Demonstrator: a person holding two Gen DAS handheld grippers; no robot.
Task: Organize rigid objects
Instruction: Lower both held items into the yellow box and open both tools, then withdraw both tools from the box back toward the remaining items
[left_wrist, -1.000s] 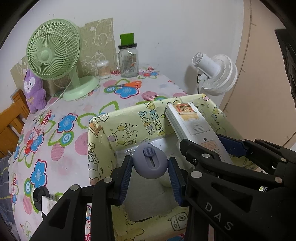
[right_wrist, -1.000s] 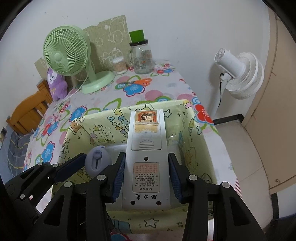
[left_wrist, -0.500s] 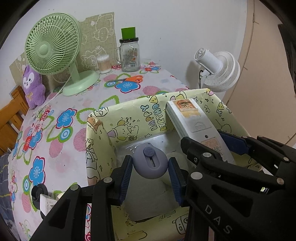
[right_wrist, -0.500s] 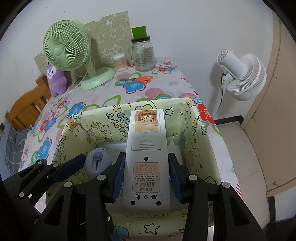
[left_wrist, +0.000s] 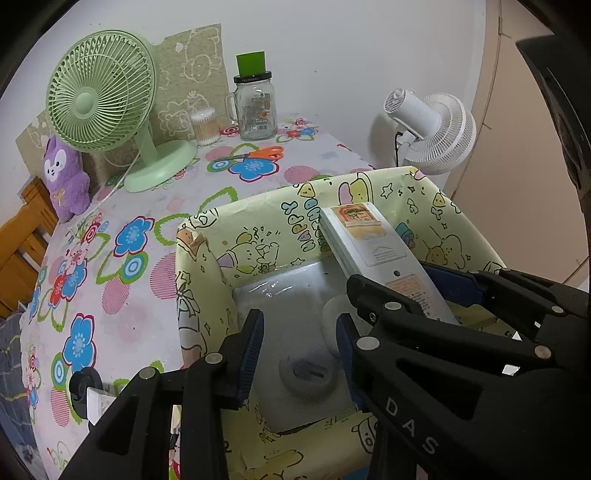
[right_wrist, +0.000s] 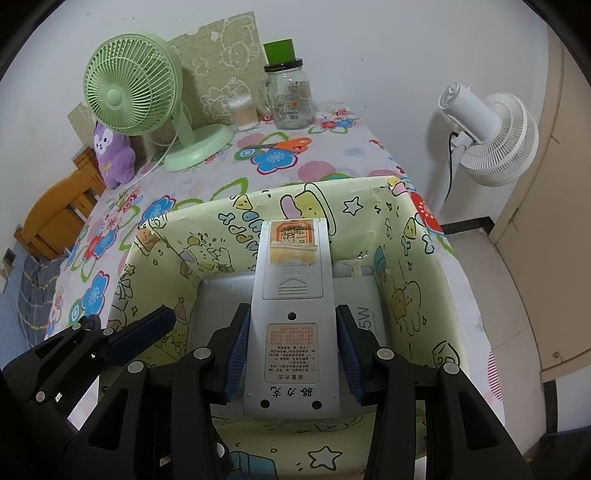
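Observation:
A yellow-green cartoon-print box (left_wrist: 258, 201) stands open on the flowered tablecloth. My left gripper (left_wrist: 299, 321) hangs over its left half with the jaws a little apart and nothing between the pads. Below it a round grey-purple gadget (left_wrist: 308, 373) shows as a blur against the box's white floor. My right gripper (right_wrist: 291, 312) is shut on a long white remote (right_wrist: 291, 295), back side up, tilted nose-down over the box (right_wrist: 207, 214). The left wrist view shows that remote (left_wrist: 369, 240) slanting in from the right gripper (left_wrist: 410, 284).
A white adapter (right_wrist: 365, 314) lies on the box floor. Behind the box are orange scissors (left_wrist: 255, 155), a glass jar (left_wrist: 255, 107), a cotton-swab tub (left_wrist: 205, 125), a green fan (left_wrist: 99, 88) and a purple plush (left_wrist: 64, 177). A white fan (left_wrist: 432, 129) stands off the table's right edge.
The round gadget has left the left gripper's pads and dropped toward the box floor. The right gripper still holds the remote in about the same place.

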